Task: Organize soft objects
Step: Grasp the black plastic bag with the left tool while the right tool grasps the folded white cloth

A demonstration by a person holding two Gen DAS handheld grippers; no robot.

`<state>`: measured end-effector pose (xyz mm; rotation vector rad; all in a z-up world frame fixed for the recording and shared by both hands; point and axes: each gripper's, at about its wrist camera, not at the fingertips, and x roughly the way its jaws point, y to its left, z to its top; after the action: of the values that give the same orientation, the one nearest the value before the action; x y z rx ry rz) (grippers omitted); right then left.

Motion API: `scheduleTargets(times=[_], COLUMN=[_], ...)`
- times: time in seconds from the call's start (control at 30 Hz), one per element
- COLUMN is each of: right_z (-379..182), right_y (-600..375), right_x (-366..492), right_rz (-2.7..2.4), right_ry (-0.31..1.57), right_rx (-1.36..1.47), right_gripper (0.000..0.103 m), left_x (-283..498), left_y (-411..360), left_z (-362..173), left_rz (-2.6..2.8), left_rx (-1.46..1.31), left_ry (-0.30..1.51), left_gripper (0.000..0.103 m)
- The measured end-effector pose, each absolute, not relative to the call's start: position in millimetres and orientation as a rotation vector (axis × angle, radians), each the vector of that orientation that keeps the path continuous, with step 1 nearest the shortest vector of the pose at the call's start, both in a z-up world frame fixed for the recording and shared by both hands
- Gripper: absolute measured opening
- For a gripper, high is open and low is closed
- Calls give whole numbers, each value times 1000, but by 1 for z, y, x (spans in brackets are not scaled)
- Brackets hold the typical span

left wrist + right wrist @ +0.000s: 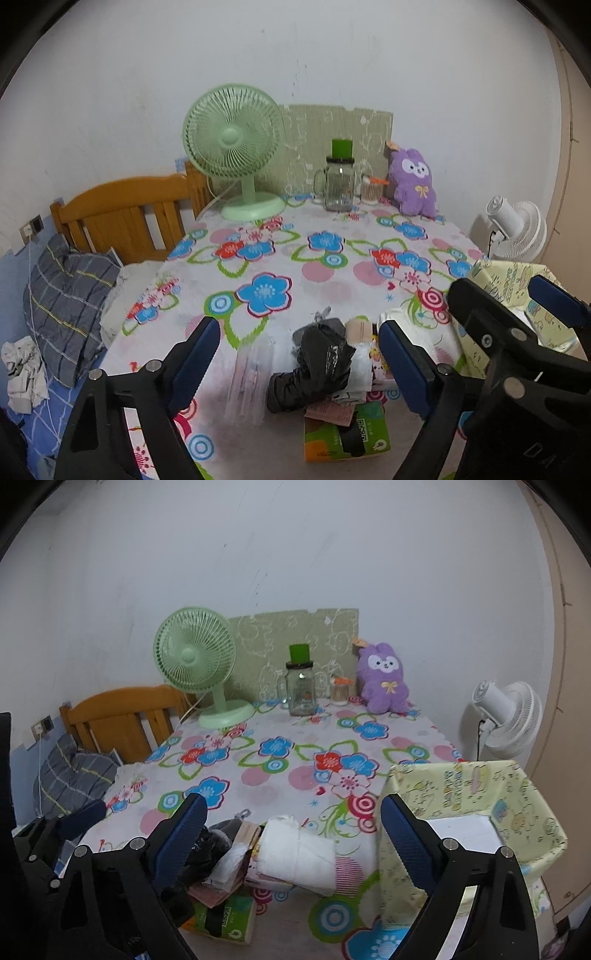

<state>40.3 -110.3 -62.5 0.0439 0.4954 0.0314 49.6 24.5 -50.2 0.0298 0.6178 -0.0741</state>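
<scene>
A pile of soft things lies at the near edge of the flowered table: a crumpled black plastic bag, a folded white cloth, a green tissue pack and a clear plastic sleeve. My left gripper hangs open above the black bag, not touching it. My right gripper is open above the white cloth, its right finger in front of the yellow-green fabric bin. A purple plush sits upright at the back of the table.
At the back stand a green desk fan, a glass jar with a green lid and a small toothpick jar. A white fan is off the right edge. A wooden headboard and a grey pillow are at the left.
</scene>
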Motion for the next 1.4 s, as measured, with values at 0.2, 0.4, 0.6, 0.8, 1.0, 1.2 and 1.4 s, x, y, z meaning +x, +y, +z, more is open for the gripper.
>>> scheduleTargets(times=[0.2,0.4,0.6,0.8,1.0,1.2,1.4], right_z=[-79,-91,-105,-117,-130,-142,-138], right_y=[-102,-96,-90,-86,-88,-95,-97], right_x=[56,69,83,96,109,118,116], right_rz=[47,60,82,94,84,78,83], right_ry=[550,592,647,703,769,817,806], right_rx=[44,41,44,64,77,92,86], right_gripper=[93,87,78,65,53,28,10], left_x=[64,76,87,94,98,100,97], left_y=[22,21,24,28,21,16,12], left_z=[-70,-85,-100,-111,-116,-118,-112], left_rz=[-99,-118,-126,-144,-148,-135,-133], left_rx=[22,12,-13,-39,-4,22,37], left_ry=[681,733,799,830,837,840,823], left_gripper=[88,80,48,37,36,34,27])
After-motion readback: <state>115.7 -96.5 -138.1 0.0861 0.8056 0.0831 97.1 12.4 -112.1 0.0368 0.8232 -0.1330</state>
